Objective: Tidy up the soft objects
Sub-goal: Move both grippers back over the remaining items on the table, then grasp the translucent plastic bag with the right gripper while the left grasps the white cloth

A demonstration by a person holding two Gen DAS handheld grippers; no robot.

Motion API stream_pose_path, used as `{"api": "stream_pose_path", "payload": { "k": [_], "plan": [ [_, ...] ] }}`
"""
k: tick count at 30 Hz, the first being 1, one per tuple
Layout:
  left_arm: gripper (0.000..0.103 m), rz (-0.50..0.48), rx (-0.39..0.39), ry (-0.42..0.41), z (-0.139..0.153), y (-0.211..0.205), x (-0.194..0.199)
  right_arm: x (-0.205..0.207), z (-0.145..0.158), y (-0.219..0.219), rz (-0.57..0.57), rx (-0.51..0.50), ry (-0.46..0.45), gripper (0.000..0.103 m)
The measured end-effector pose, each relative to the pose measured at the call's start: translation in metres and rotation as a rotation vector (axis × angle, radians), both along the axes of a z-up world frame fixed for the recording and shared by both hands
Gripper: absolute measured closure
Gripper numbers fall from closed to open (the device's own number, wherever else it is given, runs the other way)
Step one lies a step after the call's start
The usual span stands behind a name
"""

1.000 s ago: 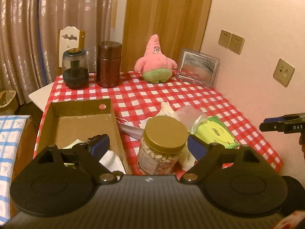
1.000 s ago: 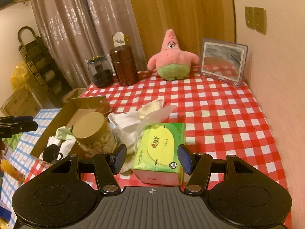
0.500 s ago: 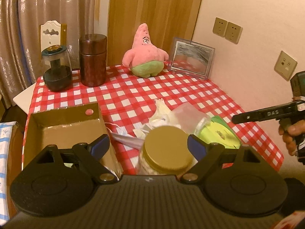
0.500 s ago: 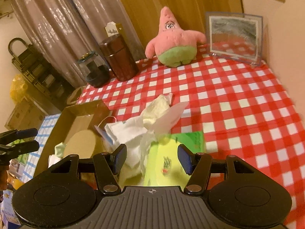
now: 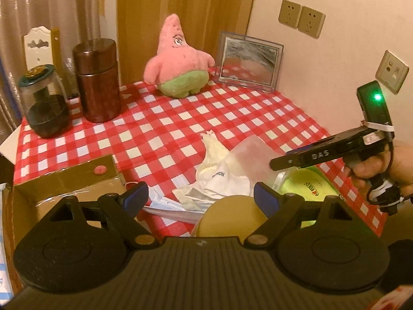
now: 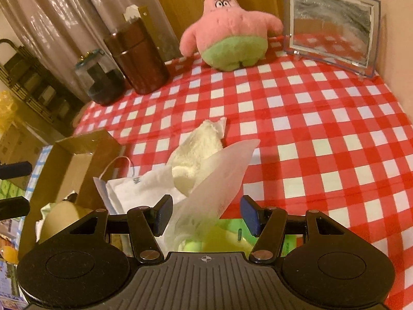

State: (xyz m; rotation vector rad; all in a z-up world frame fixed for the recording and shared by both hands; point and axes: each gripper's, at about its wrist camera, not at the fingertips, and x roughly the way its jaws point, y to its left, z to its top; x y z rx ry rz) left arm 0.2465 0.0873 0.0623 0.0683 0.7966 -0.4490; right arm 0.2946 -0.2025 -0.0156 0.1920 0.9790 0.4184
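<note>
Right wrist view: right tongs (image 6: 205,217) half open and empty, low centre, above a translucent tissue (image 6: 222,170) beside a cream cloth (image 6: 196,152) on the table (image 6: 322,118). Left tongs (image 5: 200,199) gape empty. Thin tissue could tear if pinched.

Both wrist cameras are looking steeply down along their fingers, close over the checked tablecloth (image 5: 165,129); the left is viewing from the near-left, and both are sharing the pink plush (image 6: 227,33)
</note>
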Motion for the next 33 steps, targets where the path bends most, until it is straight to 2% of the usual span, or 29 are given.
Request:
{"api": "stream_pose_path", "payload": {
  "k": [3, 5, 9, 11, 15, 21, 26, 33],
  "plan": [
    [0.016, -0.021, 0.005, 0.013, -0.004, -0.005, 0.01, 0.004, -0.005, 0.003, 0.001, 0.003, 0.008, 0.045],
    [0.016, -0.029, 0.007, 0.016, -0.005, -0.007, 0.016, 0.006, -0.008, 0.004, 0.005, 0.0, 0.013, 0.054],
    [0.016, -0.043, 0.005, 0.029, -0.008, -0.011, 0.026, 0.007, -0.01, 0.008, 0.016, -0.008, 0.015, 0.065],
    [0.016, -0.05, 0.003, 0.036, -0.009, -0.013, 0.03, 0.006, -0.01, 0.008, 0.021, -0.017, 0.011, 0.079],
    [0.016, -0.059, 0.003, 0.041, -0.011, -0.017, 0.036, 0.004, -0.006, 0.008, 0.037, -0.025, -0.01, 0.092],
    [0.016, -0.082, 0.004, 0.051, -0.012, -0.023, 0.044, -0.003, 0.008, 0.007, 0.056, -0.04, -0.066, 0.1],
    [0.017, -0.139, 0.029, 0.076, -0.012, -0.032, 0.056, -0.008, 0.031, -0.004, 0.069, -0.058, -0.137, 0.101],
    [0.024, -0.242, 0.086, 0.132, -0.016, -0.047, 0.079, -0.013, 0.057, -0.031, 0.072, -0.102, -0.207, 0.102]
  ]
}}
